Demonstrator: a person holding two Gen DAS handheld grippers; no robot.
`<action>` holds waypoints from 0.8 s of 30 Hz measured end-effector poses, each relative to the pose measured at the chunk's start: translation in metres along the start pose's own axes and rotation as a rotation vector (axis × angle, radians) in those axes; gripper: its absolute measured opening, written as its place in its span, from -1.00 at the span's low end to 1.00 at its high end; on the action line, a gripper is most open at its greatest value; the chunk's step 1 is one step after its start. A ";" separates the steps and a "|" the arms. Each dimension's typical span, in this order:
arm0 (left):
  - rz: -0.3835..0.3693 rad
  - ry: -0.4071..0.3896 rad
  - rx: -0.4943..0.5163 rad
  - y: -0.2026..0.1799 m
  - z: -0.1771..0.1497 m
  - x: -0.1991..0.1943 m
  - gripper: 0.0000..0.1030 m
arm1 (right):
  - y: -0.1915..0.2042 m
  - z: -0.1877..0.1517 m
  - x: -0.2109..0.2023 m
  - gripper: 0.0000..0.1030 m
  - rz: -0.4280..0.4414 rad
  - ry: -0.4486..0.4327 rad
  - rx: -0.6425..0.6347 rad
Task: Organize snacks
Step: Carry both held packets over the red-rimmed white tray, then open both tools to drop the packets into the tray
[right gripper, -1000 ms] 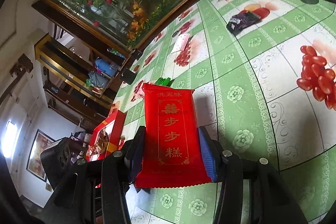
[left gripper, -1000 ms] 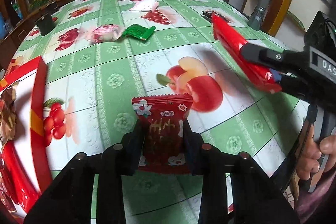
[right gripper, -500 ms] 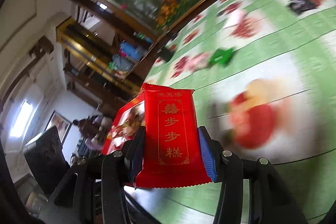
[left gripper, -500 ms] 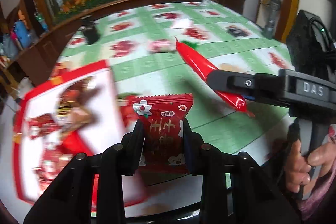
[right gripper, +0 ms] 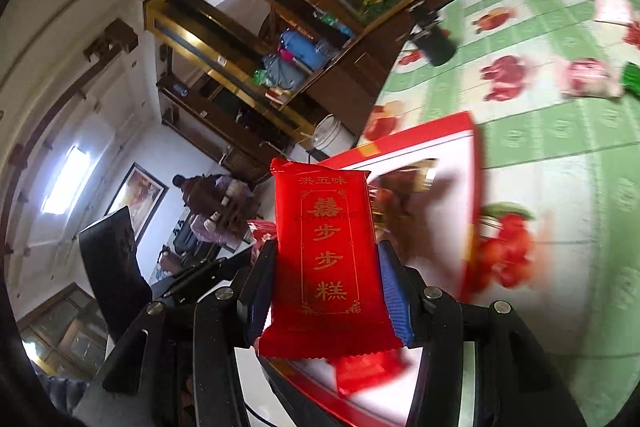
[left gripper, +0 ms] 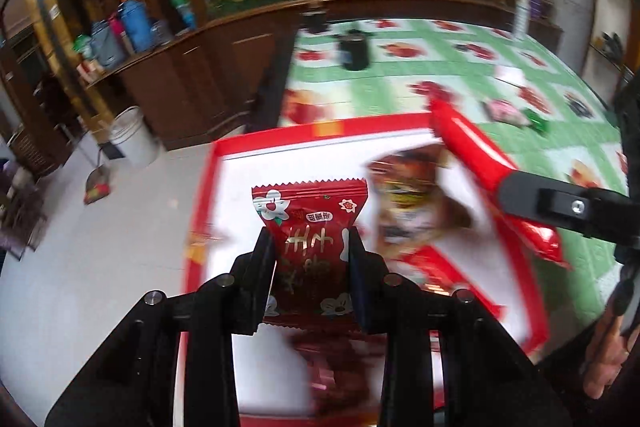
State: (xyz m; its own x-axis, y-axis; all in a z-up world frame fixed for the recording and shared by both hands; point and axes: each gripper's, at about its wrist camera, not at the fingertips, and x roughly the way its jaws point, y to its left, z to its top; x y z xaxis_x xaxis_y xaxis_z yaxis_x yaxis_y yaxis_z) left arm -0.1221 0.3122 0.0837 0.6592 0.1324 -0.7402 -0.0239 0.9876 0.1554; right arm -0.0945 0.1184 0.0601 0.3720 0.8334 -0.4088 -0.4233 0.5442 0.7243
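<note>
Left wrist view: the left gripper [left gripper: 310, 259] pinches a dark red snack packet [left gripper: 309, 227] with white flower prints and a zigzag top edge, both pads pressed on its sides, packet upright. It hangs over a red-rimmed box [left gripper: 208, 195] with a white inside, which sits at the near edge of the green fruit-print tablecloth [left gripper: 440, 67]. Blurred snacks lie in the box, among them a brown-and-white wrapper [left gripper: 412, 203]. To the right, the right gripper [left gripper: 520, 195] comes in sideways over the box's right side, clamped on a long glossy red packet [left gripper: 472, 143] seen edge-on. Farther out on the cloth: a pink packet [left gripper: 502, 109], a green packet [left gripper: 534, 119], a black object [left gripper: 354, 53]. A hand [left gripper: 612, 355] shows at lower right. Right wrist view: the right gripper [right gripper: 326, 275] grips the bright red packet [right gripper: 328, 251], gold characters on its face, pads tight on both long edges, held above the same box [right gripper: 474, 163]. A small red packet [right gripper: 368, 367] lies in the box just under it. Pink packet [right gripper: 592, 77] and green packet [right gripper: 632, 75] rest on the tablecloth [right gripper: 540, 131] beyond. A person [right gripper: 216, 203] stands in the background, left.
</note>
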 end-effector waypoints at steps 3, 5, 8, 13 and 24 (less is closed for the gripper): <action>0.009 0.022 0.001 0.015 0.001 0.014 -0.39 | 0.009 0.003 0.020 -0.03 -0.015 0.021 -0.006; -0.003 0.029 0.008 0.020 0.000 0.025 -0.38 | 0.016 0.003 0.031 -0.01 -0.039 0.030 -0.022; -0.007 0.052 0.033 0.019 -0.006 0.036 -0.35 | 0.028 0.000 0.048 0.02 -0.055 0.043 -0.045; 0.031 0.045 0.045 0.019 -0.014 0.028 -0.30 | 0.037 -0.007 0.047 0.02 -0.060 0.048 -0.088; -0.038 -0.079 0.095 -0.032 -0.008 -0.033 0.35 | -0.027 0.002 -0.050 0.05 -0.113 -0.109 0.033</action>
State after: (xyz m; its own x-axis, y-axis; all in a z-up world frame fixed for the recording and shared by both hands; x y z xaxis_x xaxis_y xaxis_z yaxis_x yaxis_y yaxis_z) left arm -0.1497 0.2765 0.0979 0.7158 0.0838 -0.6932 0.0711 0.9789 0.1917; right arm -0.1001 0.0617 0.0620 0.5038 0.7508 -0.4273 -0.3474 0.6289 0.6955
